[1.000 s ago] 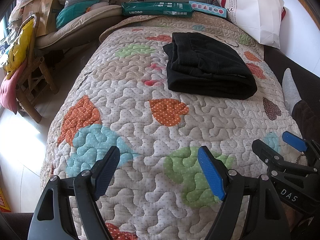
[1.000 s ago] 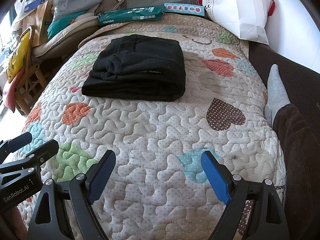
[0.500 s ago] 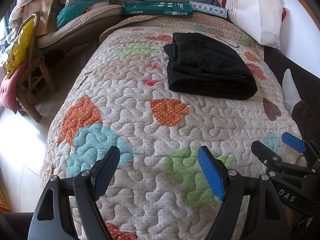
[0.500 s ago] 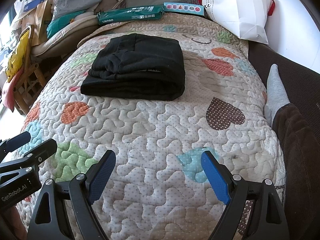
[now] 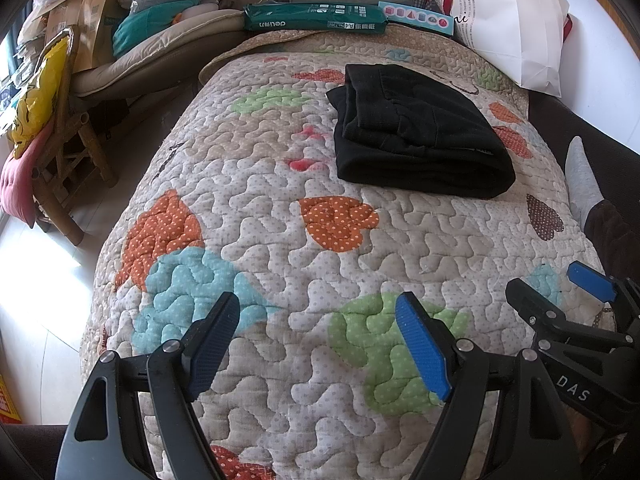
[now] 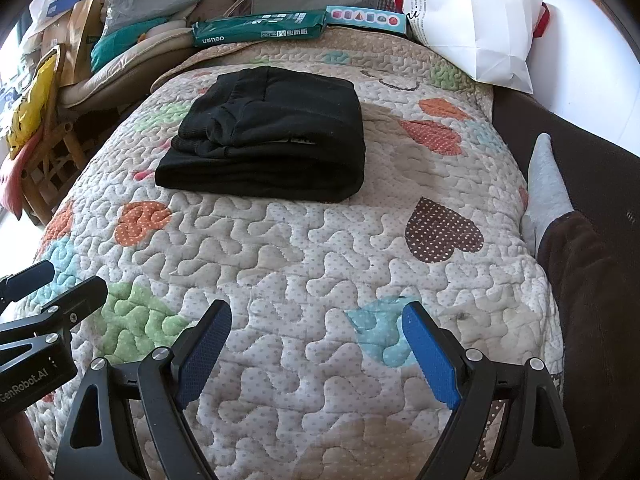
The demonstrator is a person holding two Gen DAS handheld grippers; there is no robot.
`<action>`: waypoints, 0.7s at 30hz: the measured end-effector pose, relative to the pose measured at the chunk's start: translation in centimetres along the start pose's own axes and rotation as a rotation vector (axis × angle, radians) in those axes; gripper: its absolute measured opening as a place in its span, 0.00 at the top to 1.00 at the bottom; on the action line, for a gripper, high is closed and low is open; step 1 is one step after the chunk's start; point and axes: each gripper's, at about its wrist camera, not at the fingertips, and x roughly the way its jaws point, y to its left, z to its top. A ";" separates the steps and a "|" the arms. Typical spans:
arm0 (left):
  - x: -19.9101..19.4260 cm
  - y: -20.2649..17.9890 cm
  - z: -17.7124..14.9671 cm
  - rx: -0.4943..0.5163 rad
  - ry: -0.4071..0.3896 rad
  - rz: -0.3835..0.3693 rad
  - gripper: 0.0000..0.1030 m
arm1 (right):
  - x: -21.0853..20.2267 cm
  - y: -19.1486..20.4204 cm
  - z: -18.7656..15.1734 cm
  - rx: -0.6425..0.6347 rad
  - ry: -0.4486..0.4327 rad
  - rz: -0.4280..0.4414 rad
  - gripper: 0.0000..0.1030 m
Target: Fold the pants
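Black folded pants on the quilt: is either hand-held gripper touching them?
No, the black folded pants lie alone on the heart-patterned quilt, far from both open hand-held grippers.

Cluttered home bedroom — quilted bed [image 5: 248, 168]

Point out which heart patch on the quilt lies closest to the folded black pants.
The small pink heart on the quilt, right at the black pants' left edge. The orange dotted heart sits lower, with a clear gap.
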 end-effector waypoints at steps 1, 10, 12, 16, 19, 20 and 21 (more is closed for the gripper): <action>0.0 0.0 0.0 0.000 0.000 0.000 0.23 | 0.0 0.0 0.0 -0.001 0.001 -0.004 0.12; 0.0 0.0 0.0 0.000 -0.001 0.002 0.23 | 0.2 -0.1 0.1 -0.010 0.003 -0.031 0.12; 0.0 0.0 -0.1 0.001 -0.001 0.003 0.23 | 0.2 -0.1 0.1 -0.014 0.004 -0.041 0.12; 0.0 0.0 -0.1 -0.002 0.000 0.003 0.23 | 0.3 -0.2 0.2 -0.018 0.003 -0.069 0.12; 0.0 0.0 0.0 -0.001 0.000 0.003 0.23 | 0.3 -0.3 0.2 -0.024 0.004 -0.098 0.12; 0.0 0.0 0.0 -0.001 0.000 0.003 0.23 | 0.3 -0.3 0.2 -0.025 0.004 -0.104 0.12; 0.0 0.0 0.0 0.000 0.000 0.003 0.23 | 0.4 -0.3 0.2 -0.026 0.006 -0.114 0.12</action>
